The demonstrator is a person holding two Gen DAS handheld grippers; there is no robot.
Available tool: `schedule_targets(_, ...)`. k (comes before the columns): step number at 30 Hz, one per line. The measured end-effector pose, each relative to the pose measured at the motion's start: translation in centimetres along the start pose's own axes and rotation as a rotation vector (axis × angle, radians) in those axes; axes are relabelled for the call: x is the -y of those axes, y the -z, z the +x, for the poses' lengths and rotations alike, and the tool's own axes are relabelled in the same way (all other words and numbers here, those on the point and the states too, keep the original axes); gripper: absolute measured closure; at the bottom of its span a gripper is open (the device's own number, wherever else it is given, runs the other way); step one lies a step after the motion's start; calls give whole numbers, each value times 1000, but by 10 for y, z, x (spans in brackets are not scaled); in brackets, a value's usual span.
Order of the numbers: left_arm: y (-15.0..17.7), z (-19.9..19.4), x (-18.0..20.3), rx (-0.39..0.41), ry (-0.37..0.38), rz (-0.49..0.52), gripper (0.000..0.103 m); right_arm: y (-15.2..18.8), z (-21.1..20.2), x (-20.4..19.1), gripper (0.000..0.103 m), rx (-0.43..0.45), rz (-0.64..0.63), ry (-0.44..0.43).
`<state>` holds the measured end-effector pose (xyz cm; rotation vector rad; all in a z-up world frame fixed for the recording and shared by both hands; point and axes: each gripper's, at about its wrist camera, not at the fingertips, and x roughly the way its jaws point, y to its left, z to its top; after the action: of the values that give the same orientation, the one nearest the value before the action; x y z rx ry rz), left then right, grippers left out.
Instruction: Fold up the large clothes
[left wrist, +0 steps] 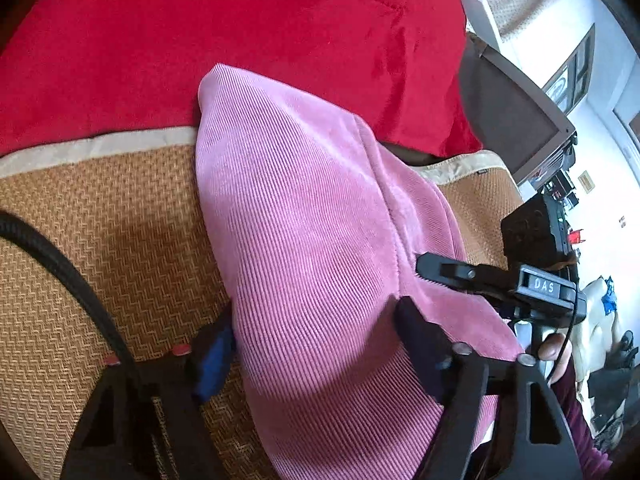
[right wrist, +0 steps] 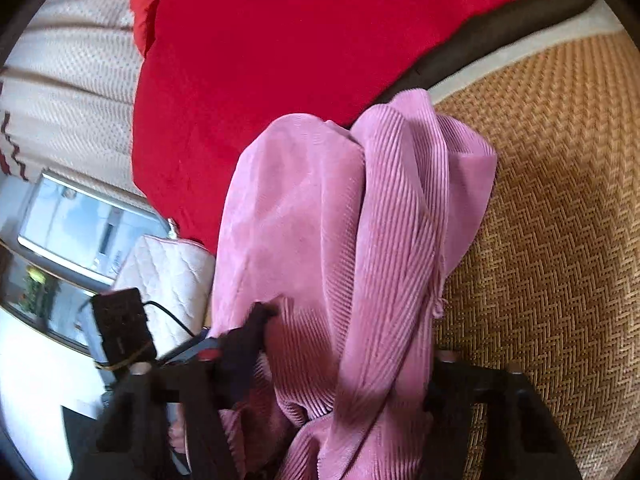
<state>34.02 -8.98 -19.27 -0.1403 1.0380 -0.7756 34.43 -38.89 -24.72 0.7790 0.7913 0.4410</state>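
A pink corduroy garment (left wrist: 300,200) lies in a long bundle on a woven straw mat (left wrist: 100,220). In the left wrist view it fills the gap of my left gripper (left wrist: 316,350); the blue-padded finger (left wrist: 214,354) presses on one edge and the other finger (left wrist: 420,344) sinks into the cloth. My right gripper (left wrist: 434,280) bites the same garment just to the right. In the right wrist view the garment (right wrist: 320,220) is bunched up between the jaws of the right gripper (right wrist: 348,344). One finger (right wrist: 256,320) digs into the fabric; the other is hidden behind the folds.
A red blanket (left wrist: 240,40) (right wrist: 280,60) covers the bed beyond the mat (right wrist: 560,200). A black cable (left wrist: 60,256) crosses the mat at the left. A white quilted bag (right wrist: 168,272) and a window (right wrist: 80,220) lie left of the bed; a dark screen (left wrist: 516,120) stands at the right.
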Motion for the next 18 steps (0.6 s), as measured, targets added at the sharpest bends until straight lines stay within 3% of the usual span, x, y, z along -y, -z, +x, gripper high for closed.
schedule_targets(7, 0, -17, 12, 56, -34, 49, 56, 3, -6, -33, 60, 48, -79, 53)
schedule_targets(18, 18, -74, 33, 118, -60, 116, 58, 34, -38, -83, 61, 91, -180, 8)
